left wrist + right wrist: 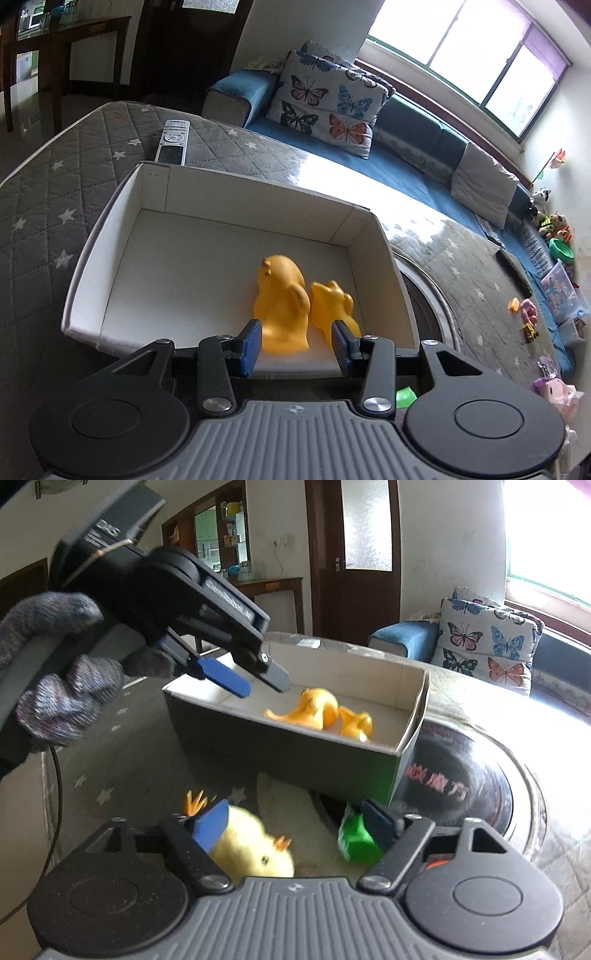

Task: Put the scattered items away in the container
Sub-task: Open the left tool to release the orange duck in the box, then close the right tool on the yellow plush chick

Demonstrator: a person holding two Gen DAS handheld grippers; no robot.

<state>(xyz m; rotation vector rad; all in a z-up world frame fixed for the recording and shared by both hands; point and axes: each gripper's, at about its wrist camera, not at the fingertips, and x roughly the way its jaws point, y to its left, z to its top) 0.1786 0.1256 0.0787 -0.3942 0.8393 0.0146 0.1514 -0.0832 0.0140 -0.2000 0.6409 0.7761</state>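
Closest to the right wrist camera, the right gripper point(291, 830) has its jaws spread wide apart. A pale yellow chick toy point(255, 849) lies between them, against the left blue pad, and a green toy point(356, 836) sits against the right pad. I cannot tell if the pads press on either one; both toys seem to rest on the table, in front of the box. The picture is blurred here.

In the left wrist view, the left gripper point(297, 341) is also open, with nothing between its blue pads. It hangs over the near wall of the box point(110, 229). From the right wrist camera this gripper shows above the box's left corner, held by a hand point(62, 701) in a grey knitted glove.

Inside the box, a big orange toy point(282, 299) and a small orange toy point(334, 302) lie side by side, touching, near the right wall.

Behind the box, a remote control point(173, 142) rests on the grey quilted cover point(44, 177) with stars. Further away stands a blue sofa point(406, 184) with a butterfly cushion point(325, 107), and more small toys point(528, 317) lie at its far end.
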